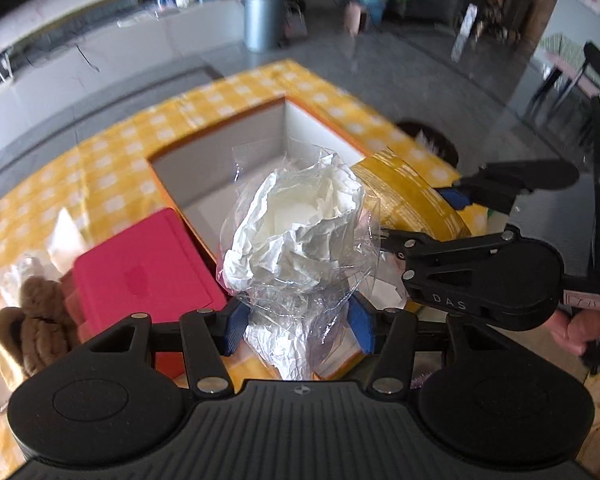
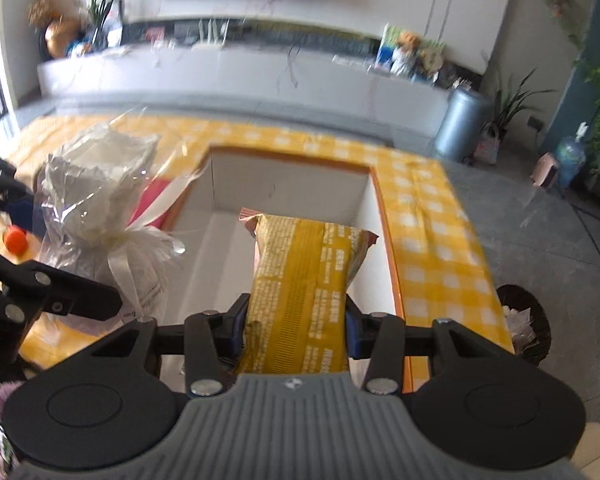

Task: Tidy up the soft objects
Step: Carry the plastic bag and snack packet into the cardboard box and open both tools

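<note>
My left gripper [image 1: 298, 322] is shut on a clear plastic bag stuffed with crumpled white paper [image 1: 296, 232], held above the near edge of an open orange-rimmed white box [image 1: 220, 160]. My right gripper [image 2: 296, 330] is shut on a yellow snack packet [image 2: 304, 276], which hangs over the inside of the same box [image 2: 292, 188]. In the left wrist view the right gripper [image 1: 456, 216] and the yellow packet [image 1: 412, 196] appear at the right. In the right wrist view the white bag [image 2: 100, 200], tied with a white ribbon, hangs at the left.
A yellow checked tablecloth [image 1: 100, 168] covers the table. A pink case [image 1: 148, 268] and a brown plush toy [image 1: 36, 320] lie left of the box. A small orange thing [image 2: 15, 240] sits at the far left. A dark bin [image 2: 524, 320] stands on the floor beside the table.
</note>
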